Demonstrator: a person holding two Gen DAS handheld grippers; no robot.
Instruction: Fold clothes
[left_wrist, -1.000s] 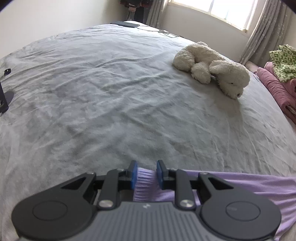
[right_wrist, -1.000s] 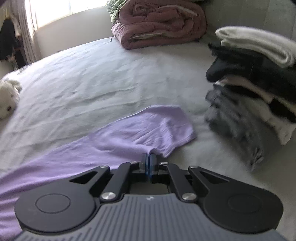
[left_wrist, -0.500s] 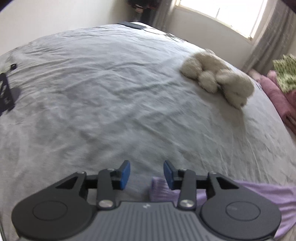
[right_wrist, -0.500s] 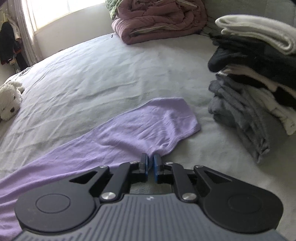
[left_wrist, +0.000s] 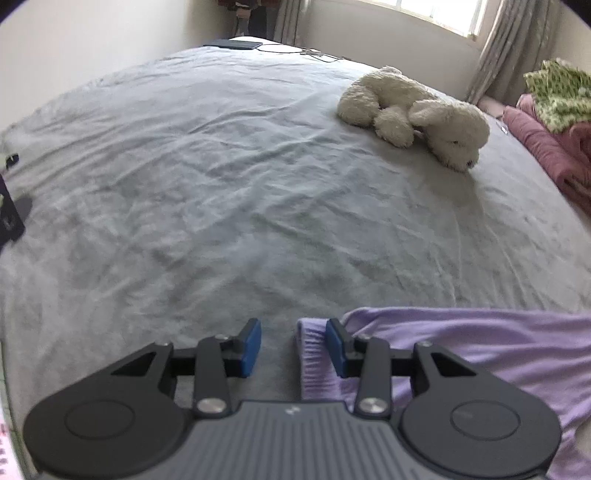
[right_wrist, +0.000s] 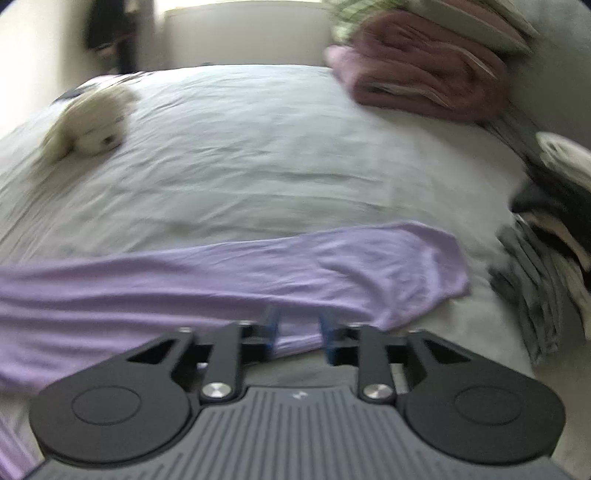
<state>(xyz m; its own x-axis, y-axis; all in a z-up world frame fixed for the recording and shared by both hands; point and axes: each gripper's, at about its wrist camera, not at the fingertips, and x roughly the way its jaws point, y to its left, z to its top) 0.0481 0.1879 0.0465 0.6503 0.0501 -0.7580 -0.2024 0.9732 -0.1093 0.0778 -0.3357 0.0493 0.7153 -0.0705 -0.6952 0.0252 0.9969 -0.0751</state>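
Two open grippers over a purple garment on a grey bed

Two hand-held grippers point down at a wide bed covered by a wrinkled grey sheet (left_wrist: 229, 177). A long purple garment (right_wrist: 229, 266) lies flat across the near part of the bed, stretching from the left edge of the right wrist view to a rounded end near the right.

The left gripper (left_wrist: 293, 345) has its blue-padded fingers (left_wrist: 251, 347) parted to a moderate gap. Its jaws have just been opening. A ribbed purple hem of the garment lies between the fingers, just beside the right pad, and the pads do not press on it. The rest of the garment spreads off to the right.

The right gripper (right_wrist: 299, 330) also shows a moderate gap, and its jaws have just been opening. The near edge of the purple cloth lies between its fingers, loose on the sheet. This view is blurred.

A white plush dog (left_wrist: 417, 114) lies far on the bed, toward the window. A folded maroon blanket (right_wrist: 417, 77) sits at the far right. A stack of folded clothes (right_wrist: 554, 236) in grey, black and white stands at the right, near the garment's rounded end.
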